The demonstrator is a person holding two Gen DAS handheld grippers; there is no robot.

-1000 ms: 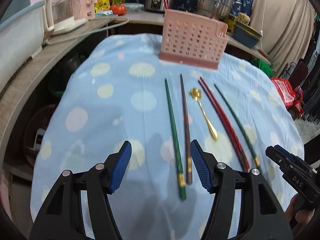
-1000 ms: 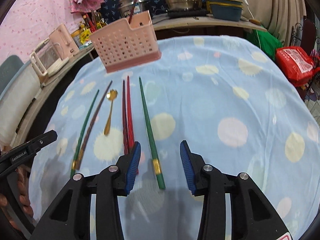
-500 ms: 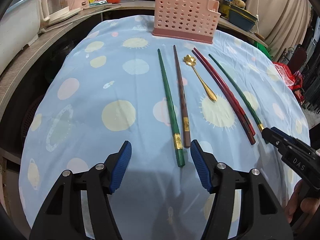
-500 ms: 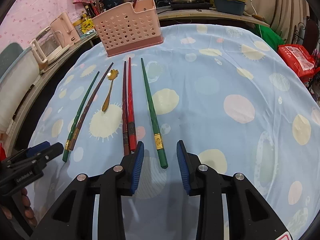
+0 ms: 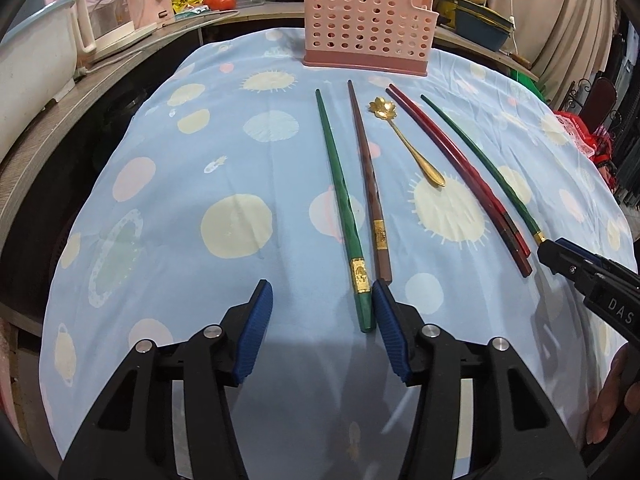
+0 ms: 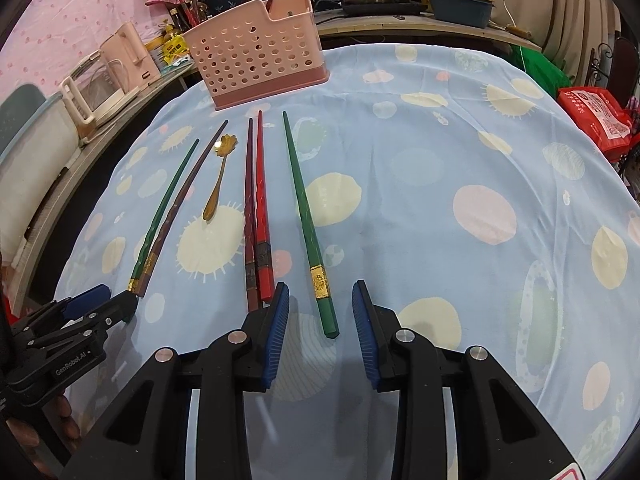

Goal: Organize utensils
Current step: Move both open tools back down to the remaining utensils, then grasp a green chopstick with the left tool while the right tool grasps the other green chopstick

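Lying between the open right claw (image 6: 320,308), a green chopstick (image 6: 306,216); left claw (image 5: 320,308) gapes too.

On the cloth (image 5: 180,200), the holder (image 5: 368,16) stands at your 12 o'clock, at the far end. Before it five chopsticks and a spoon (image 5: 412,148) lie side by side, each running from 6 toward 12. From 9 to 3: two chopsticks (image 5: 340,200) close together, the spoon, a touching pair (image 6: 256,216), then a single chopstick (image 6: 306,216). The spoon lies nearer the holder than the chopsticks' near ends. A kettle (image 5: 112,16) sits on the counter at 10.
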